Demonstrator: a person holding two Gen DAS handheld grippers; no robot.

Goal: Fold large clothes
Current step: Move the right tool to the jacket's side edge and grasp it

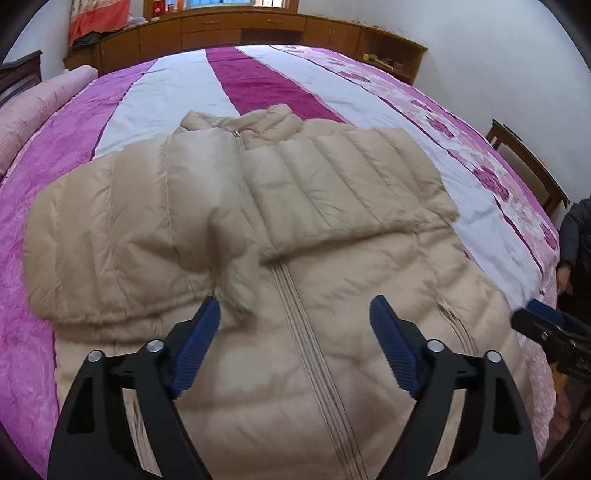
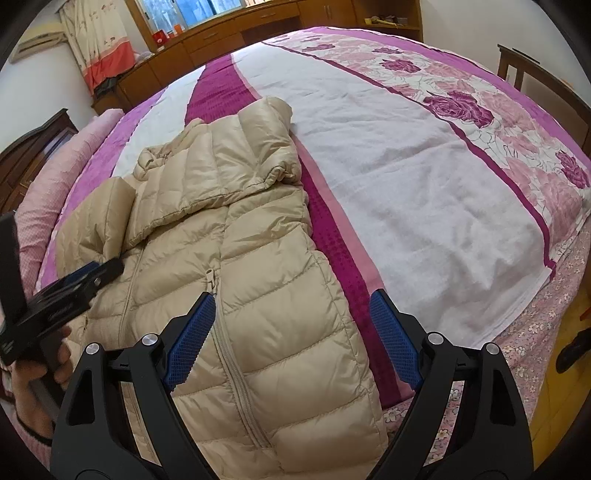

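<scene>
A beige quilted puffer jacket [image 1: 258, 229] lies front up and zipped on the bed, with both sleeves folded across its chest. It also shows in the right wrist view [image 2: 236, 236]. My left gripper [image 1: 295, 314] is open and empty, hovering over the jacket's lower front near the zipper. My right gripper [image 2: 291, 306] is open and empty above the jacket's right side near a pocket zip. The right gripper also shows at the right edge of the left wrist view [image 1: 546, 325]. The left gripper shows at the left of the right wrist view [image 2: 74, 284].
The bed is covered by a pink, magenta and white striped floral bedspread [image 2: 406, 177]. A pink rolled quilt [image 1: 40, 107] lies at the left. Wooden cabinets [image 1: 258, 29] line the far wall. A wooden chair [image 1: 524, 162] stands right of the bed.
</scene>
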